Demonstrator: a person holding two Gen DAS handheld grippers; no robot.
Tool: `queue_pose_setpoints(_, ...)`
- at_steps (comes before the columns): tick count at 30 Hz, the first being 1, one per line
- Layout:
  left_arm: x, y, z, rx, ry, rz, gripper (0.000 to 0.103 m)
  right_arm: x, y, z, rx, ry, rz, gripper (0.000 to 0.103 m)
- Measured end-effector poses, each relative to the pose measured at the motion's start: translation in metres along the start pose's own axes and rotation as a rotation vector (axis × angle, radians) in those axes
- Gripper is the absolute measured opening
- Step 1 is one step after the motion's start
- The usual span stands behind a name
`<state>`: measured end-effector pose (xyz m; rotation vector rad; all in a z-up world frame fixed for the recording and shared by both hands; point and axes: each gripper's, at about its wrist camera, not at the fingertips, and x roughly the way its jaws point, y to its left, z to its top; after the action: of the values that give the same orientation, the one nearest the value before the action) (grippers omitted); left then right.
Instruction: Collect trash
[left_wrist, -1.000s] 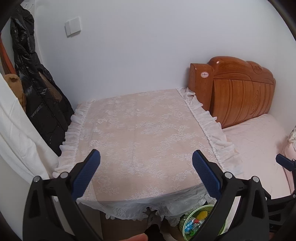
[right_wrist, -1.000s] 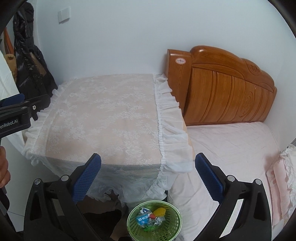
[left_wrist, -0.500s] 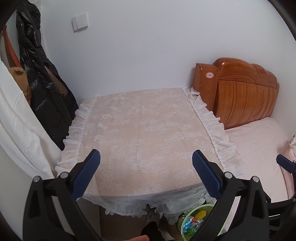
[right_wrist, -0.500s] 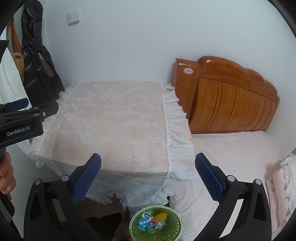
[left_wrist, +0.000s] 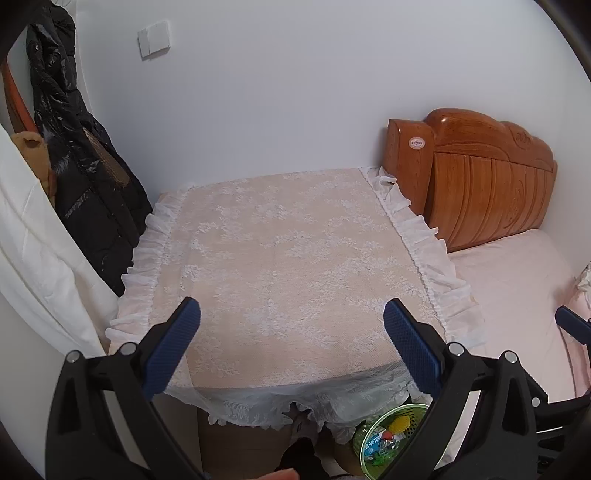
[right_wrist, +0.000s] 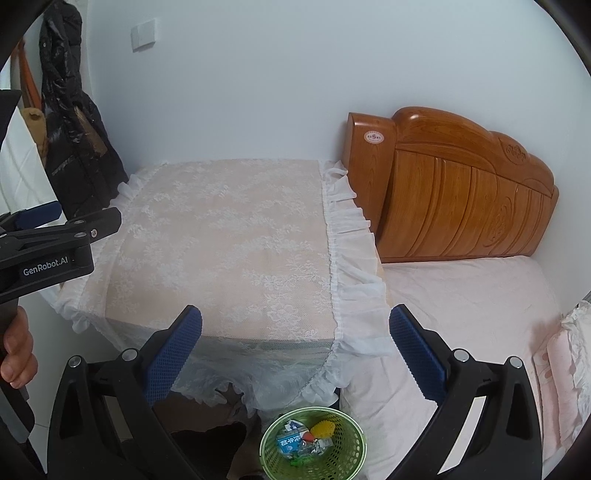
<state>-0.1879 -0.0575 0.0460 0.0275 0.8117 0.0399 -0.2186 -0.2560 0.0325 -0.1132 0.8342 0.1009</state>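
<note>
Lace-covered table, both hand-held grippers apart, green basket unobstructed only from right wrist

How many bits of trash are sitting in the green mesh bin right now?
3 that show in the green mesh plastic bin: a blue-and-white carton at left, a yellow bumpy ball at upper right, a crumpled silver foil wrapper in the middle. More may lie underneath.

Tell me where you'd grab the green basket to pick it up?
Probably the rim of the green basket, coming straight down from above. It stands upright on the floor with its mouth open, and the thin mesh wall would slip between two fingers. The side toward the bed looks freest; the tablecloth overhangs the far edge.
</note>
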Motion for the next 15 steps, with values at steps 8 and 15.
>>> queue_pose_setpoints(8,0.0058,-0.0013,-0.0003,0.0,0.016,-0.002,0.095,0.0023,-0.0053,-0.0009,0.013,0.003,0.001,0.101)
queue_pose_setpoints(15,0.0084,-0.0008,0.0009,-0.001,0.019,0.0,0.095,0.0044,-0.0032,0.0003,0.013,0.01,-0.005,0.101)
